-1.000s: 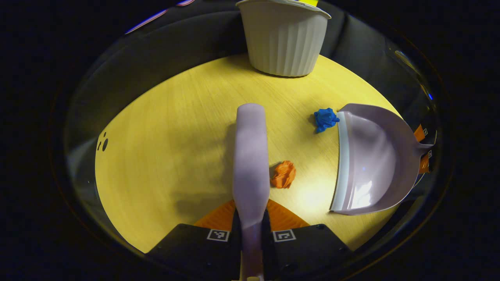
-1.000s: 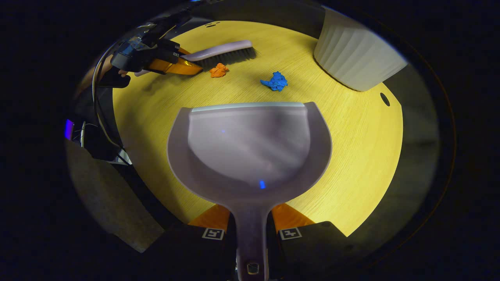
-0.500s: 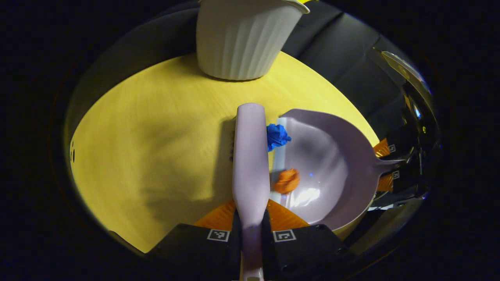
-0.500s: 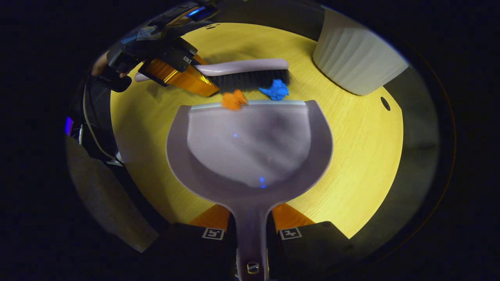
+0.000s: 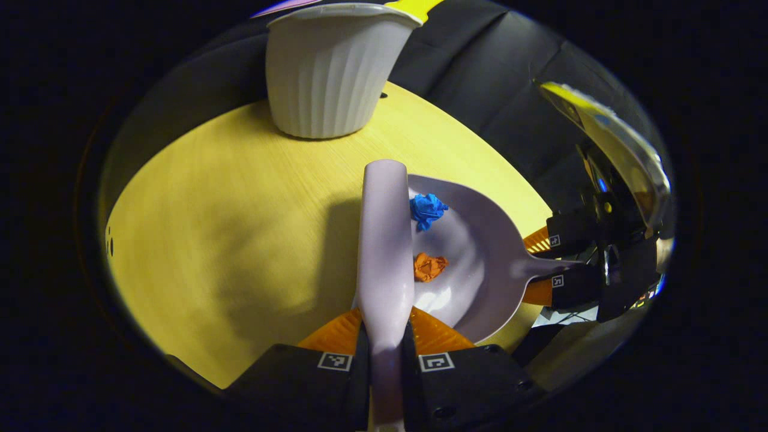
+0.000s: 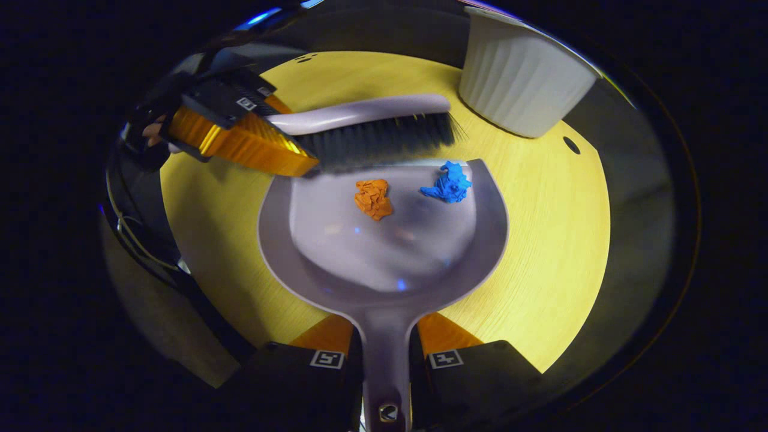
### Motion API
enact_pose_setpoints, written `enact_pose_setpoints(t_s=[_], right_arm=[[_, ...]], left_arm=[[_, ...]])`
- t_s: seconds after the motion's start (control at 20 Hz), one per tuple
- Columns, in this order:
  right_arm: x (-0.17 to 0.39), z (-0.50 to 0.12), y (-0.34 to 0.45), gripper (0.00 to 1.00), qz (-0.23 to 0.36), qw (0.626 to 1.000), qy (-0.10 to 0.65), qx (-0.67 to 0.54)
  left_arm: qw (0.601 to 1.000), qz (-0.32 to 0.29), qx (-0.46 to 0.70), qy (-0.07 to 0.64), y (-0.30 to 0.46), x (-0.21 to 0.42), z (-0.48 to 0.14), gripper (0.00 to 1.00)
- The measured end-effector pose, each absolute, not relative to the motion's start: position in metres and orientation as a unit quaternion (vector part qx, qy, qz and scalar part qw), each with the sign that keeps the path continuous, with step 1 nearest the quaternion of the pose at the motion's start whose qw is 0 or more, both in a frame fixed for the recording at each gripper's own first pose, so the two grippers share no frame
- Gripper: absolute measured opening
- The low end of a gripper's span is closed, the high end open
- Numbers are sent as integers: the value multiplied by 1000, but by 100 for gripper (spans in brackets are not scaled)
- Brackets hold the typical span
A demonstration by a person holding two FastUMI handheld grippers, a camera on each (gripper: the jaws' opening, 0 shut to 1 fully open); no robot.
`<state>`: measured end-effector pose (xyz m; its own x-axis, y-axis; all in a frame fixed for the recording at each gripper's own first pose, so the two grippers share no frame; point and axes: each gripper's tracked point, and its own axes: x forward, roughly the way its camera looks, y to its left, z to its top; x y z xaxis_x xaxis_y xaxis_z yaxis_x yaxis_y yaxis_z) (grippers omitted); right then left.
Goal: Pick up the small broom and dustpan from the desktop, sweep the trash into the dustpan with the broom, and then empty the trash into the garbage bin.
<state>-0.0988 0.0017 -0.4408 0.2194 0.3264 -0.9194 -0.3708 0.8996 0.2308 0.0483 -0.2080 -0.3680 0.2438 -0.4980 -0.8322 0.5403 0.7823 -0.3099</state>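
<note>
The broom (image 6: 366, 114) is small, with a pale purple back and dark bristles. It lies sideways over the far lip of the dustpan (image 6: 384, 252), bristles pointing down. The dustpan is pale purple too, wide and round, with its handle coming toward the near edge. It sits flat on the yellow table (image 6: 540, 240). Two bits of trash lie inside it near the far lip: a crumpled orange paper ball (image 6: 373, 198) on the left and a crumpled blue paper ball (image 6: 449, 183) on the right. The garbage bin (image 6: 519, 81) is white with ribbed sides. It stands upright at the far right of the table.
</note>
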Motion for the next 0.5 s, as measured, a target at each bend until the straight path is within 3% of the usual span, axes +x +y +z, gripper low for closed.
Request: enact_pose_setpoints(t_s=[0.15,0.5], right_arm=[[-94,-445,1,33,185,796,577,2],[-79,-427,-8,36,89,823,561,25]], left_arm=[[816,-307,34,488,-204,42,-360,26],[840,-267,15,473,-188,24,-369,26]])
